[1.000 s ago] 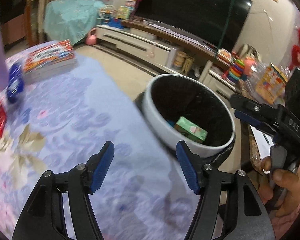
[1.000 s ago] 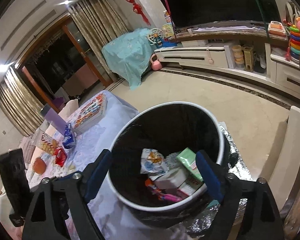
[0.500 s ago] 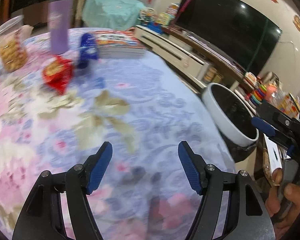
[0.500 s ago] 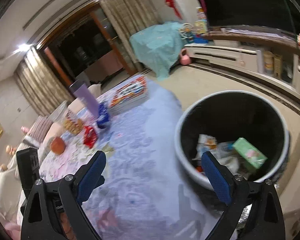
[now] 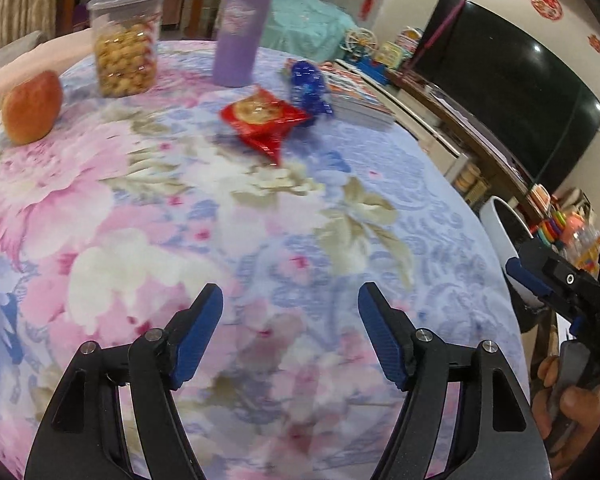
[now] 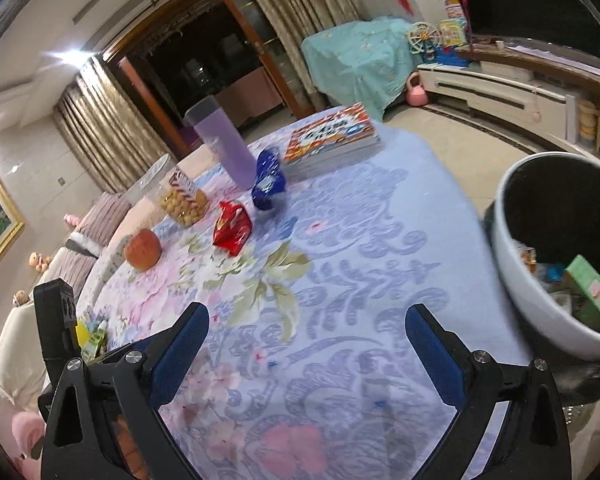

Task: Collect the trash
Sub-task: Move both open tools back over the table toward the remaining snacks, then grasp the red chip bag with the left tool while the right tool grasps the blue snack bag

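Note:
A red snack wrapper [image 5: 262, 120] and a crumpled blue wrapper [image 5: 310, 86] lie on the floral tablecloth [image 5: 220, 220], far from both grippers; both also show in the right wrist view, the red wrapper [image 6: 232, 228] and the blue wrapper [image 6: 268, 182]. A white bin with a black liner [image 6: 540, 308] stands beside the table at the right and holds several pieces of trash, including a green carton [image 6: 590, 292]. My left gripper [image 5: 290, 334] is open and empty above the cloth. My right gripper [image 6: 306, 352] is open and empty, also seen at the left view's right edge [image 5: 548, 280].
On the table stand a purple tumbler [image 5: 242, 24], a clear tub of snacks [image 5: 126, 44], an apple [image 5: 32, 106] and a stack of books [image 6: 332, 136]. A TV [image 5: 512, 92] and a low cabinet line the far wall.
Both grippers have swung left, away from the bin and over the table. The wrappers, tumbler, tub and apple have come into view. Both stay open.

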